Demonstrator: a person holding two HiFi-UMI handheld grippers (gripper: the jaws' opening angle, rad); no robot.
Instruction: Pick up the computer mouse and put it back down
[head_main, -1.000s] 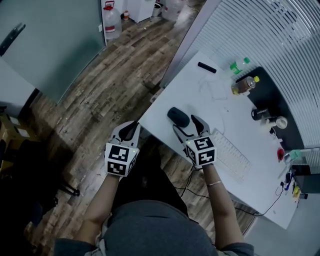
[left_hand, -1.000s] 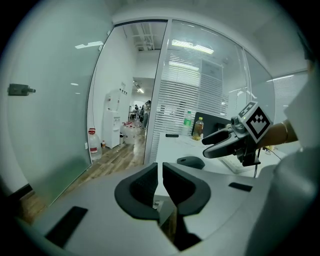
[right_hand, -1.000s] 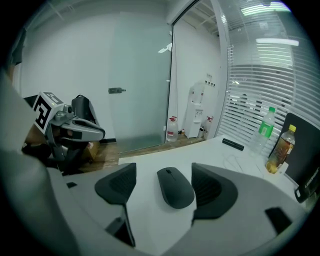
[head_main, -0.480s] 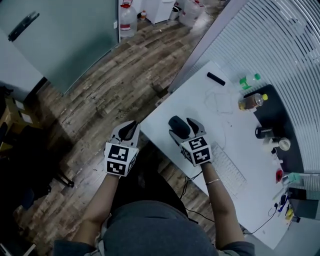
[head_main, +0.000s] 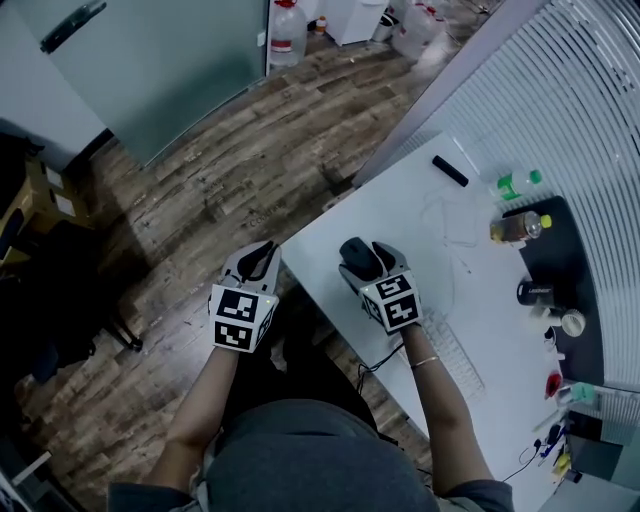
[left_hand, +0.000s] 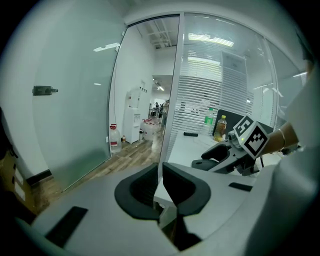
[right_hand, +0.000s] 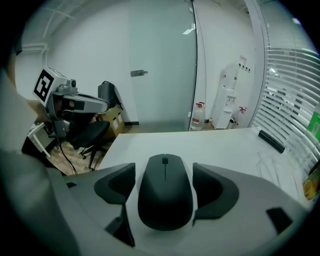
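Straddling the light-looking computer mouse (right_hand: 165, 200), the right gripper (right_hand: 164, 176) holds its fingers (right_hand: 214, 192) spread beside smooth, probably slippery flanks to pinch.

In the head view the right claw (head_main: 366, 259) covers the near half of the mouse (head_main: 352, 247), so contact between them cannot be read there. The person's forearm (head_main: 436, 400) hides one end of the keyboard (head_main: 462, 362). The small items (head_main: 553, 384) near the tabletop's (head_main: 400, 200) lower right end are too small to name. In the right gripper view a bottle (right_hand: 311, 183) is cut off at the right edge. In the left gripper view the mouse cannot be made out among the right claw's dark parts.
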